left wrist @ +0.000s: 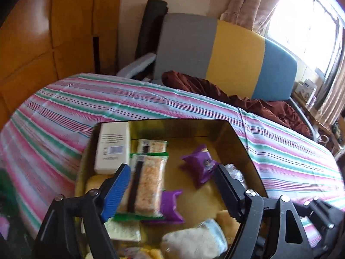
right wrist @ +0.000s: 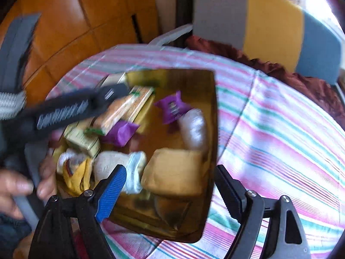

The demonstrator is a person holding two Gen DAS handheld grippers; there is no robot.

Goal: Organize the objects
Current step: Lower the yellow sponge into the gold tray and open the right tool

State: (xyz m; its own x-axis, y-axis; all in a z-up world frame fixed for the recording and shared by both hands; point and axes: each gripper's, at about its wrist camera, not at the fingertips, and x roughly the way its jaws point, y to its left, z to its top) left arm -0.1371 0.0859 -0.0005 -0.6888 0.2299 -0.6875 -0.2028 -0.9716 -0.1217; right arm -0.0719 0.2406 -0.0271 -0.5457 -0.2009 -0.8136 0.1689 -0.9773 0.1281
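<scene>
A shiny gold box (left wrist: 172, 129) sits on a striped bedsheet (left wrist: 64, 108) and holds several snacks. Inside are a white carton (left wrist: 112, 149), green-edged snack bars (left wrist: 148, 183), two purple packets (left wrist: 200, 164) and a white pouch (left wrist: 194, 239). My left gripper (left wrist: 172, 192) hovers open over the bars, its pads touching nothing. In the right wrist view the gold box (right wrist: 213, 118) lies below my right gripper (right wrist: 170, 190), which is open above a tan bun (right wrist: 174, 170) and the white pouch (right wrist: 120, 164). The left gripper (right wrist: 112, 92) reaches in from the left.
A person's hand (right wrist: 21, 185) is at the box's near left. A crumpled maroon cloth (left wrist: 237, 95) lies at the bed's far side, against a grey, yellow and blue headboard (left wrist: 232, 60). Wooden cabinets (left wrist: 43, 43) stand to the left, a bright window (left wrist: 306, 21) to the right.
</scene>
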